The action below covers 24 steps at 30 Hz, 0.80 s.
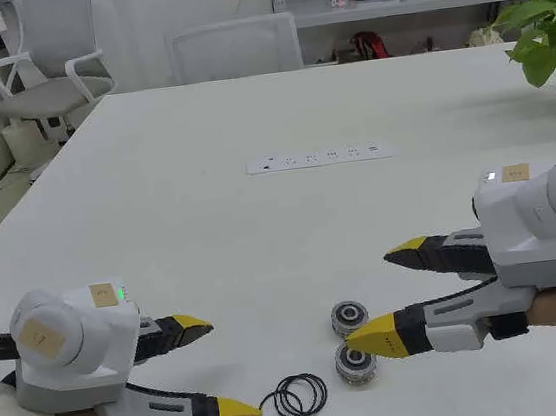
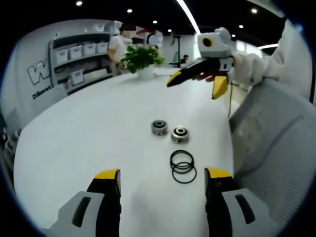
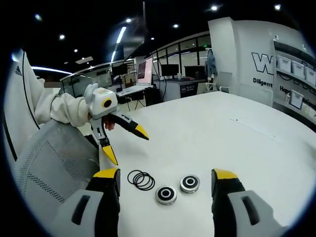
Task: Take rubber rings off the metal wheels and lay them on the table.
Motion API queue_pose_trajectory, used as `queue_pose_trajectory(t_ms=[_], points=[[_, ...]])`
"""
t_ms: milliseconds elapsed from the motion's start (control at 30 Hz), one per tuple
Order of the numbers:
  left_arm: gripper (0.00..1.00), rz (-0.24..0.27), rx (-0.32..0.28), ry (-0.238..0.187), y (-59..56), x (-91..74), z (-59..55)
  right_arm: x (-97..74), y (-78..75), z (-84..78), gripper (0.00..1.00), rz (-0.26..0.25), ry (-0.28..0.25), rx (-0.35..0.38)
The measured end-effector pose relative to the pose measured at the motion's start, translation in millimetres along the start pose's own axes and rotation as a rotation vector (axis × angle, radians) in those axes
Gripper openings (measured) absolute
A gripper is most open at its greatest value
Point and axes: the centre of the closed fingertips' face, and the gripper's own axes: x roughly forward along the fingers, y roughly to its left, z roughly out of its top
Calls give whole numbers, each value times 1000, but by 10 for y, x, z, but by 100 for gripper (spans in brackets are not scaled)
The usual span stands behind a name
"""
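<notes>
left claw (image 1: 234, 367) and right claw (image 1: 366, 296) are hovering released at the surface's (image 1: 262, 240) near edge, where a glancing pinch risks skidding a metal wheel (image 1: 354, 364) off.

White table (image 1: 248, 121), two metal wheels (image 1: 350, 316), loose rubber rings (image 1: 293, 401), power strip (image 1: 318, 157)

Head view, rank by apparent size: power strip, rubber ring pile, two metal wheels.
1. power strip, longest though farthest
2. rubber ring pile
3. far metal wheel and near metal wheel, alike, so tied
</notes>
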Motion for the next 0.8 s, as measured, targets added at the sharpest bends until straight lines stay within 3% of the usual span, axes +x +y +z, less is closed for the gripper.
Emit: queue_pose_trajectory(t_ms=[300,600,800], points=[[71,-6,-23,-31,-12,-9,87,-196,-44,-115,83,-16,-17,27],[73,-39,-40,-27,-104,-47,49,-300,-53,-285,88,-45,-4,72],[77,-30,-52,-48,-91,-153,30,-325,4,-347,90,-37,11,82]])
